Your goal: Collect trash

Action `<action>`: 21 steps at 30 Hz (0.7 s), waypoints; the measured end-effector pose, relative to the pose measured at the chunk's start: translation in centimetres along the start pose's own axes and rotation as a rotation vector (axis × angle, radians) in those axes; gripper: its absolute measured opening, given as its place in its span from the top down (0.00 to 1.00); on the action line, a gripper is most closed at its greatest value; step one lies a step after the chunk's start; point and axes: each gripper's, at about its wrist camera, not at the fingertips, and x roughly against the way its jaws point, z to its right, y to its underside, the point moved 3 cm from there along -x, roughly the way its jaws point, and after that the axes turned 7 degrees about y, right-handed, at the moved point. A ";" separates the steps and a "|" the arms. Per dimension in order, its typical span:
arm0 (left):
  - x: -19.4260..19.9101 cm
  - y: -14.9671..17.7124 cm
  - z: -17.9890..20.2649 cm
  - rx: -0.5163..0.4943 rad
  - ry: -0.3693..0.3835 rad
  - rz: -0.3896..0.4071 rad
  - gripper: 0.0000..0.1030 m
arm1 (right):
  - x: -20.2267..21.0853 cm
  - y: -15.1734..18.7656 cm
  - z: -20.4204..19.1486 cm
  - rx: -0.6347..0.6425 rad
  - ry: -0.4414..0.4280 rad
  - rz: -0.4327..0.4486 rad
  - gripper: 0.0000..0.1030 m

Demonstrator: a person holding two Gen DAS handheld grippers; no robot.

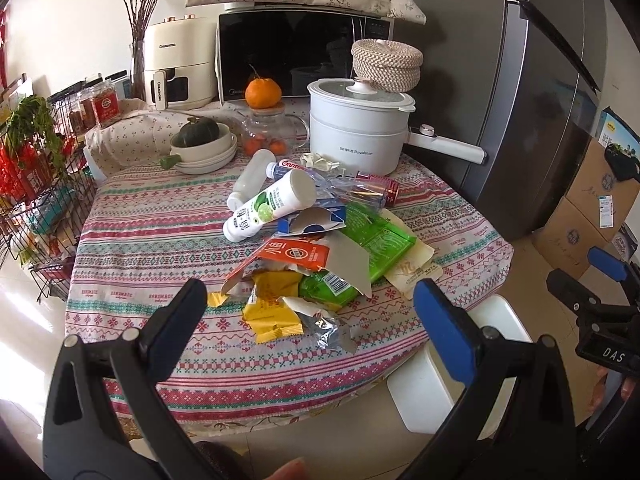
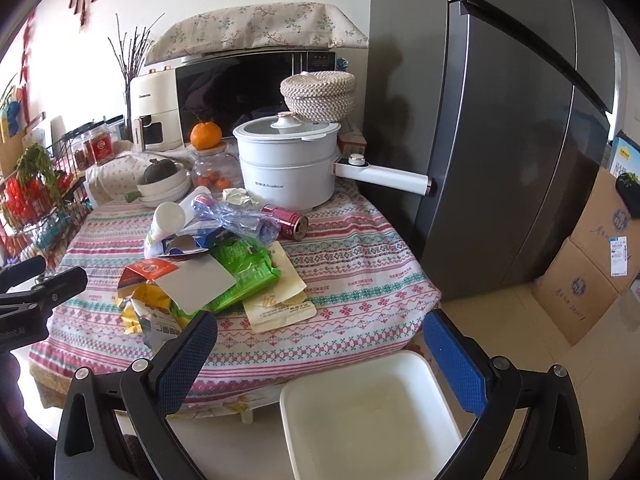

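Both hand-held grippers, left (image 1: 306, 312) and right (image 2: 320, 348), hang released and empty off the desk's near edge. The trash pile (image 1: 316, 256) lies mid-desk, straight ahead of the left one, likely nearer; the white bin (image 2: 372, 412) sits below the right.

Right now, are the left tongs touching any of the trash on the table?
Apart. The left wrist view shows the left tongs open, hovering short of the yellow packets, with tablecloth visible around both fingers and nothing between them.
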 end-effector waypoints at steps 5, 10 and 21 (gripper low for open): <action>0.0 0.0 0.1 0.000 0.008 0.003 0.01 | 0.1 0.0 -0.3 0.015 0.010 0.009 0.00; 0.0 0.0 0.0 0.000 0.008 -0.002 0.01 | -0.1 0.1 -0.3 0.010 0.010 0.004 0.00; -2.7 -0.1 -1.1 -0.016 0.059 -0.120 0.01 | -0.7 0.0 -0.1 0.016 -0.009 -0.019 0.00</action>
